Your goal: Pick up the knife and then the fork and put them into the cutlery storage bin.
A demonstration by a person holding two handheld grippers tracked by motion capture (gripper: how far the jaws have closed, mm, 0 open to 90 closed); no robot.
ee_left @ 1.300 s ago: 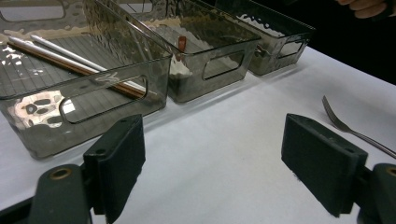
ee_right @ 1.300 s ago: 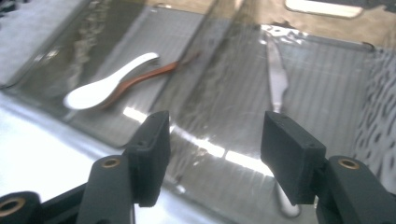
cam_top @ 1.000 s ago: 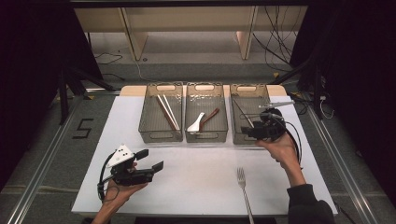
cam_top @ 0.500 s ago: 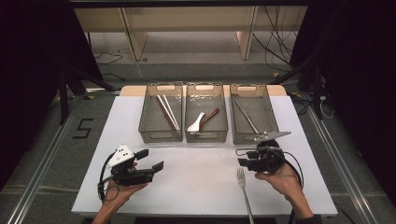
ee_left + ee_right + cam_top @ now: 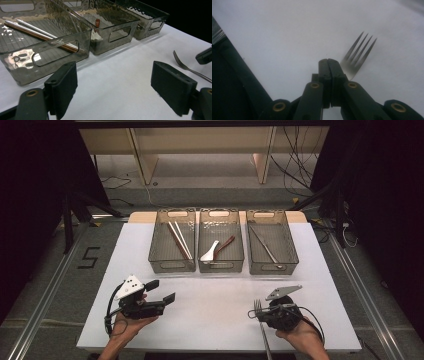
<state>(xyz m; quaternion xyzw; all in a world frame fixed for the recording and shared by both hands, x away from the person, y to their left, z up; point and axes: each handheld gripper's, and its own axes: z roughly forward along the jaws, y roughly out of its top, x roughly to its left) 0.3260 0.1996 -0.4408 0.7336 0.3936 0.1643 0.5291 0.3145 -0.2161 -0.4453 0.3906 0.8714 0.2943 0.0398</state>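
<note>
- My left gripper (image 5: 161, 291) sits near the tabletop's (image 5: 215, 290) front-left corner, jaws spread wide, nothing between them.
- Left bin (image 5: 172, 265), toward the far edge: chopsticks (image 5: 179, 240) lying lengthwise inside, white ones and a brown one.
- Middle bin (image 5: 221, 265), just beside it: white spoon (image 5: 210, 253) and a reddish-brown utensil (image 5: 224, 246), can't tell the type.
- Right bin (image 5: 272, 266): one thin metal utensil (image 5: 265, 247) lying diagonally, type unclear.
- Fork (image 5: 260, 320) lies flat near the tabletop's front edge, right of centre, tines pointing toward the bins, handle running to the front edge.
- My right gripper (image 5: 261, 314) is right at the fork, jaws just closed and pressed together; in the right gripper view the tines (image 5: 359, 53) stick out just beside the tips, neck runs behind them, so can't tell if the fork is actually pinched.
</note>
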